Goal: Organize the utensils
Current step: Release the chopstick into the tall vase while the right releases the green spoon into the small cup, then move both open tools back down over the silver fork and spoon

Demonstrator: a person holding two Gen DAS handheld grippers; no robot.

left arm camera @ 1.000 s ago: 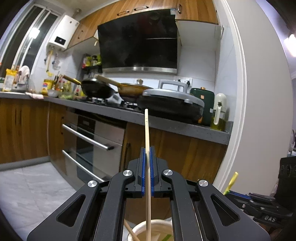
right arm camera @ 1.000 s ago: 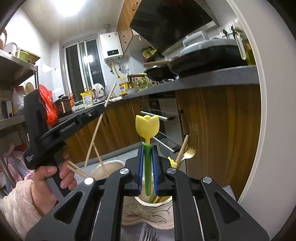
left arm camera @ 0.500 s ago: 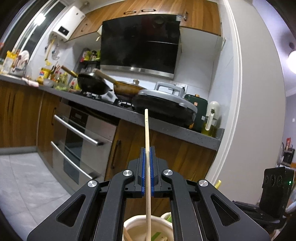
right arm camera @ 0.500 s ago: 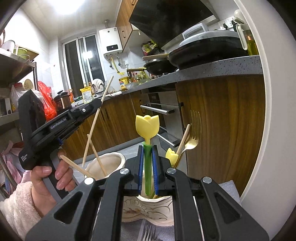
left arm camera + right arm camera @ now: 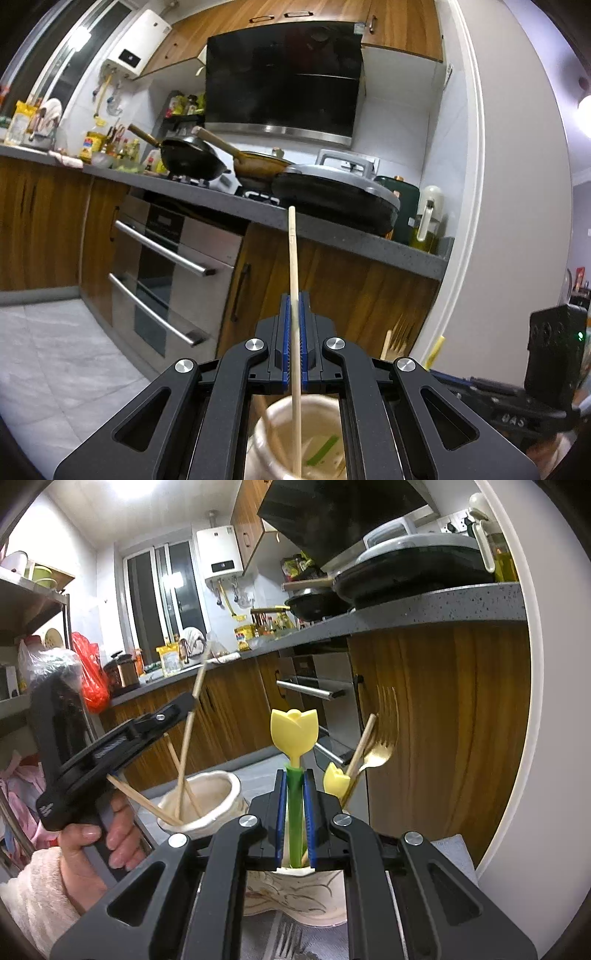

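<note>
My left gripper [image 5: 294, 314] is shut on a wooden chopstick [image 5: 293, 266] that stands upright, its lower end inside a cream ceramic cup [image 5: 280, 439]. In the right wrist view the same left gripper [image 5: 184, 709] holds that chopstick [image 5: 192, 716] over the cup [image 5: 218, 805], which holds two more chopsticks. My right gripper [image 5: 295, 794] is shut on the green stem of a yellow tulip-topped utensil [image 5: 294, 731], whose lower end is in a patterned white holder [image 5: 291, 897]. That holder also holds a gold fork [image 5: 380, 746], a second yellow tulip piece [image 5: 334, 779] and a wooden handle.
A wooden cabinet front [image 5: 443, 720] and white wall edge [image 5: 532, 738] stand close on the right. An oven with steel handles [image 5: 162, 251] is ahead. A fork [image 5: 288, 941] lies on a grey cloth [image 5: 454, 853] under the holder. Shelving [image 5: 29, 602] is at left.
The left gripper has moved down and closer over the cream cup, bringing the chopstick's lower end deeper into it. The right gripper keeps hold of the tulip utensil, almost still.
</note>
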